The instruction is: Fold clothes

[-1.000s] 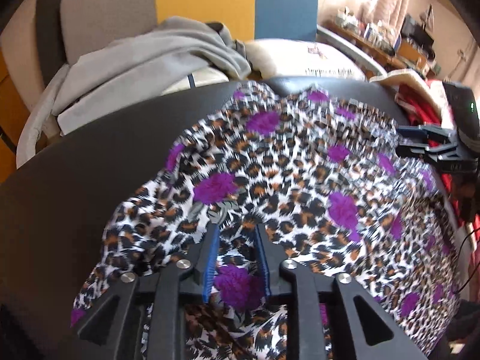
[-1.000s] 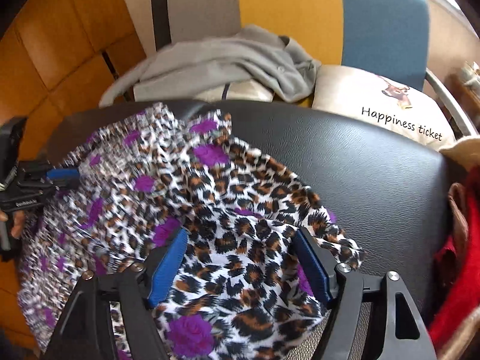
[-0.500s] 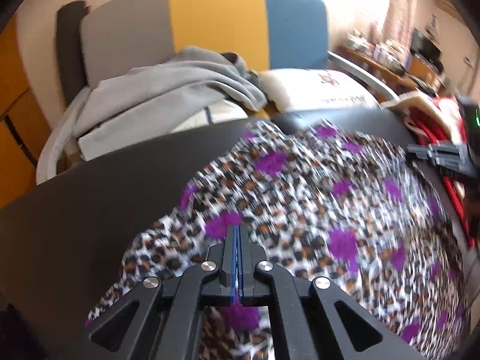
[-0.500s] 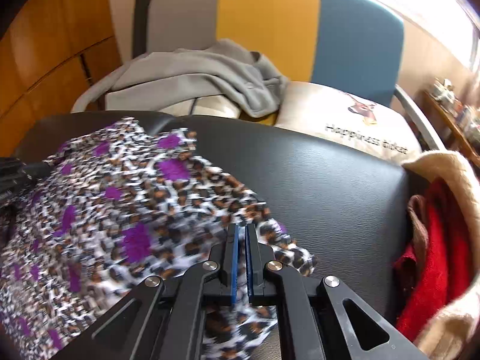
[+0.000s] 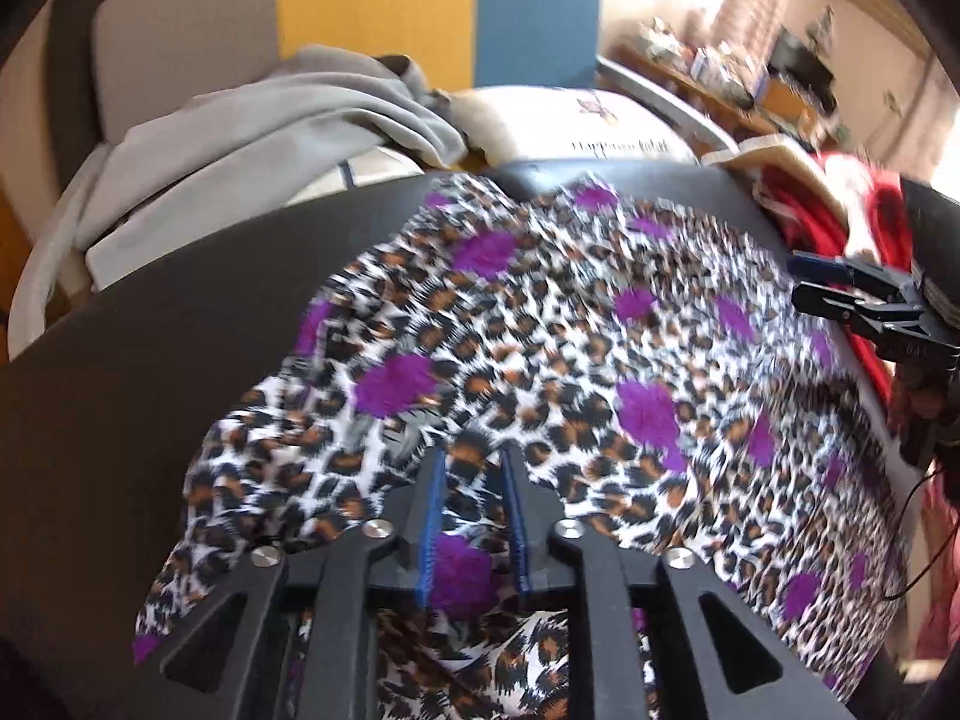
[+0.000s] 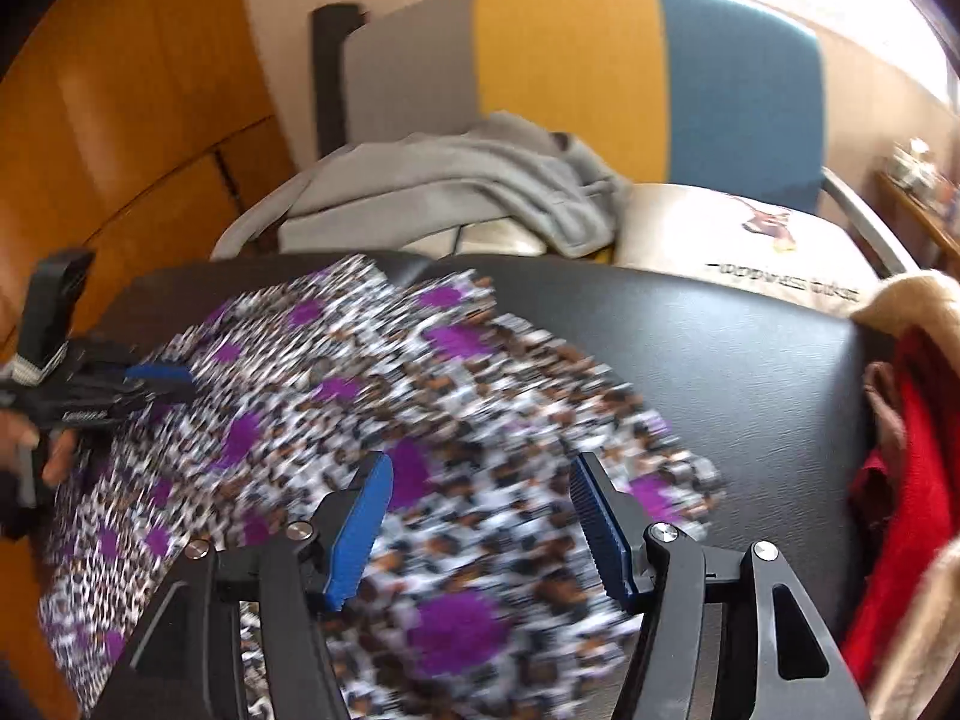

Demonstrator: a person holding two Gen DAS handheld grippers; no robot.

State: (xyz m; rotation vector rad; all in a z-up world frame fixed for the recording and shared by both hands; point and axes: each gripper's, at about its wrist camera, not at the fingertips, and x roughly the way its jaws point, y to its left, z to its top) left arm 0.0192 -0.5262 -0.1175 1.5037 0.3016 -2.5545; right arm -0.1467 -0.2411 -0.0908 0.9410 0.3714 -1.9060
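Left hand-held gripper [image 5: 471, 483]: jaws narrow and opening, leopard-print garment [image 5: 540, 372] showing in the gap, pads not pressing it as far as I see. Right hand-held gripper [image 6: 477, 516]: jaws wide, opening, over the garment's near-right part, nothing gripped; view blurred. Garment lies spread on the black worktop [image 6: 690, 336], purple flowers on it, one edge hanging over the near side. Grey sweatshirt [image 6: 456, 180] on chair [image 6: 570, 60] beyond the worktop. Red clothing [image 6: 918, 450] at worktop's right end.

Thin printed cloth [image 5: 540, 324], matt leatherette table [image 6: 720, 348]
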